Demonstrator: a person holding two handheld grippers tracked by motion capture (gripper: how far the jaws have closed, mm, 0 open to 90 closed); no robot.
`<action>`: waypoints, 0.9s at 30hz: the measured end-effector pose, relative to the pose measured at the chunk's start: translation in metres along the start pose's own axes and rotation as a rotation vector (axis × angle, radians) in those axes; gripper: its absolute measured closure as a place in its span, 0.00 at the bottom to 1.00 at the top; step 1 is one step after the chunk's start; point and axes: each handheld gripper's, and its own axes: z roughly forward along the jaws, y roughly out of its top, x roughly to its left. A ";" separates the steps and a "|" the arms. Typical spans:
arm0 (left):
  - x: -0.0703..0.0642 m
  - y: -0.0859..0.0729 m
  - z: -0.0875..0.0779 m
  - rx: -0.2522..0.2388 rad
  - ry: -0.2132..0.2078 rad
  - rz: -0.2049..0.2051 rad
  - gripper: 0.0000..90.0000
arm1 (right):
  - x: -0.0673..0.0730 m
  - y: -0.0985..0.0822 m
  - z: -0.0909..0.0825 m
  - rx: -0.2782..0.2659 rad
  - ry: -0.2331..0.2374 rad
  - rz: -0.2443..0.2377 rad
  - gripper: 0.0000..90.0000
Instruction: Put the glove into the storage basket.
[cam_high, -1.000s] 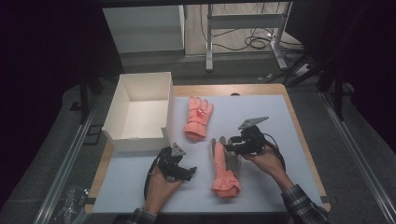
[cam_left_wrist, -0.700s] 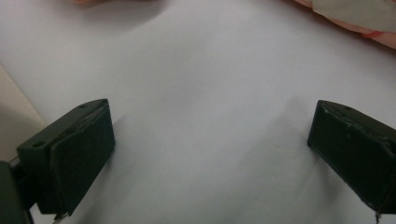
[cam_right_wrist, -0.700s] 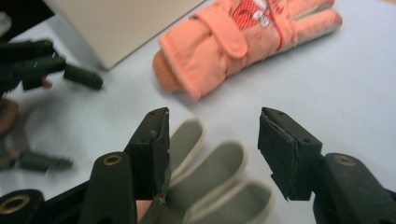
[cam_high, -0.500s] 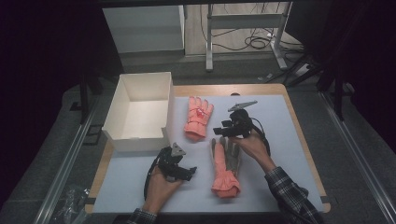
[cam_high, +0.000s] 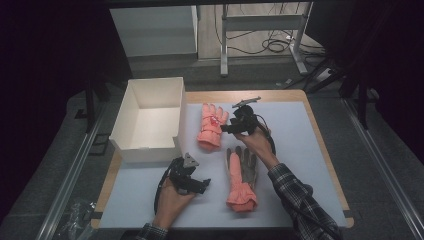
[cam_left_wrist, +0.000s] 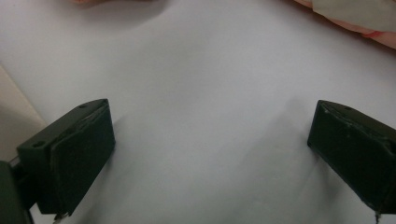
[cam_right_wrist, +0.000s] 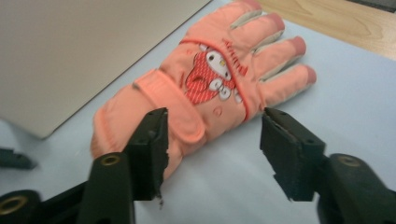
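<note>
Right gripper view: the right gripper (cam_right_wrist: 212, 149) has its jaws apart, just closing a little, empty, poised over the far glove (cam_right_wrist: 205, 88), which lies flat on the white mat (cam_right_wrist: 345, 93) beside the box (cam_high: 150, 120).

Far glove (cam_right_wrist: 205, 93): padded orange cloth, matt, printed cartoon patch, pale smooth fingertips. Near glove (cam_high: 241, 175): same cloth, grey palm. Box (cam_high: 131, 117): matt white card. Table (cam_high: 320, 150): smooth matt sheet, wood edge. Right gripper (cam_right_wrist: 212, 149): matt black plastic.
</note>
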 end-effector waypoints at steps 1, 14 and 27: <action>0.000 0.000 0.000 -0.002 -0.001 -0.003 0.01 | -0.001 0.002 0.002 0.000 0.003 0.006 0.52; 0.000 0.000 0.000 -0.002 0.000 0.000 0.01 | -0.003 0.019 0.038 0.017 -0.013 -0.008 0.62; 0.000 0.000 0.000 -0.001 0.000 -0.001 0.01 | -0.005 0.021 0.079 0.092 -0.013 0.001 0.68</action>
